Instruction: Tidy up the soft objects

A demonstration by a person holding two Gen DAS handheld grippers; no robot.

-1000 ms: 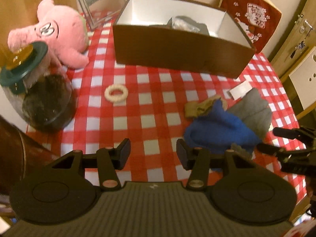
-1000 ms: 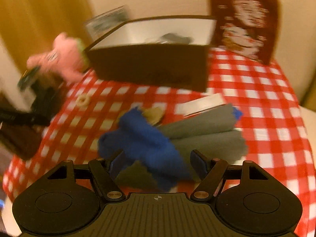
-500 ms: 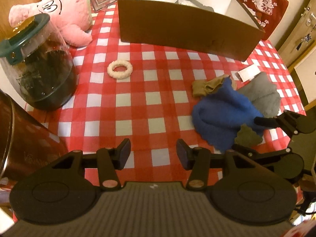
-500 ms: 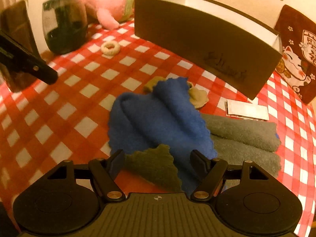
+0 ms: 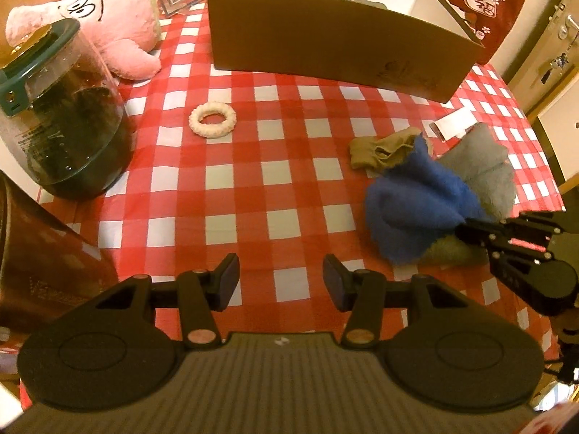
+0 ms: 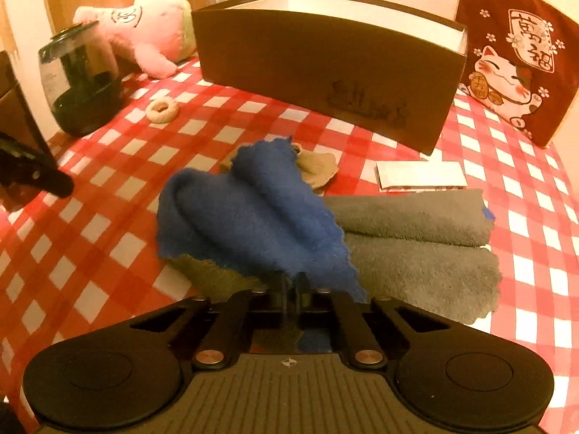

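Note:
A crumpled blue cloth [image 6: 253, 213] lies on the red checked tablecloth [image 6: 108, 217], over an olive cloth [image 6: 217, 275] and beside a folded grey towel [image 6: 416, 238]. My right gripper [image 6: 291, 289] is shut on the near edge of the blue cloth; it also shows in the left wrist view [image 5: 466, 233]. A tan sock [image 5: 383, 148] lies just beyond the blue cloth [image 5: 416, 209]. My left gripper [image 5: 280, 284] is open and empty above the tablecloth [image 5: 253, 181], left of the cloths. A brown box [image 5: 336, 43] stands at the back with a grey item inside.
A pink plush pig [image 5: 108, 25] lies at the back left. A glass jar [image 5: 61, 133] with a green lid stands at the left. A cream ring [image 5: 212, 120] lies mid-table. A white card [image 6: 419, 175] lies by the box. A red cat cushion [image 6: 514, 58] leans at the back right.
My right gripper has moved forward and shut on the blue cloth's near edge; it was open before. My left gripper has stayed open, with its view shifted slightly closer to the table.

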